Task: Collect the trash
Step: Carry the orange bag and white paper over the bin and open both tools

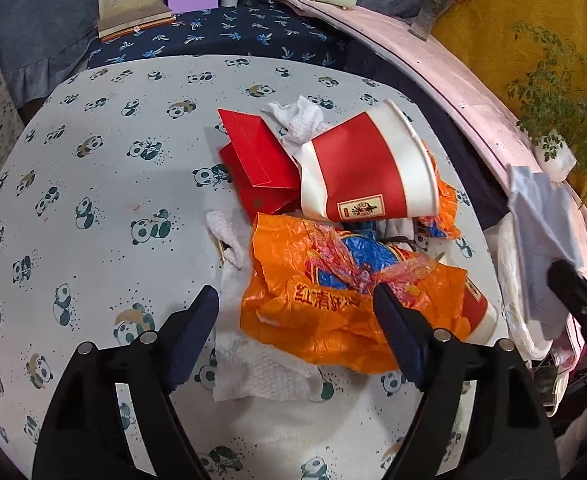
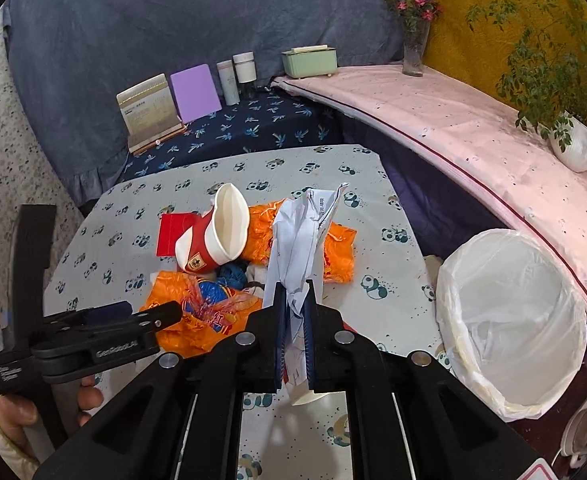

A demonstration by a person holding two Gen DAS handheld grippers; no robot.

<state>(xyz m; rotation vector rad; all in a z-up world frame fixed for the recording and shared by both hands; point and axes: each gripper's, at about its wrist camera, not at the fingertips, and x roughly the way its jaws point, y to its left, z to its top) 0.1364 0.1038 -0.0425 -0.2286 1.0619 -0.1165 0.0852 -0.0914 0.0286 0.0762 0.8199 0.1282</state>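
Observation:
A heap of trash lies on the panda-print table (image 1: 93,160): an orange plastic bag (image 1: 325,280), a red and white paper cup (image 1: 357,168) on its side, a red folded card (image 1: 261,164) and white tissues (image 1: 261,368). My left gripper (image 1: 293,312) hovers open over the near part of the bag, one finger on each side, its pads not pressing on it. My right gripper (image 2: 295,308) is shut on a crumpled white paper (image 2: 305,232) and holds it above the table. That paper (image 1: 541,216) also hangs at the right edge of the left wrist view.
A bin with a white liner (image 2: 509,320) stands just right of the table. A pink shelf (image 2: 453,128) with a vase and a potted plant (image 2: 573,144) curves behind it. Boxes and bottles (image 2: 241,72) line the dark cloth at the back. A hand (image 2: 17,412) grips the left tool.

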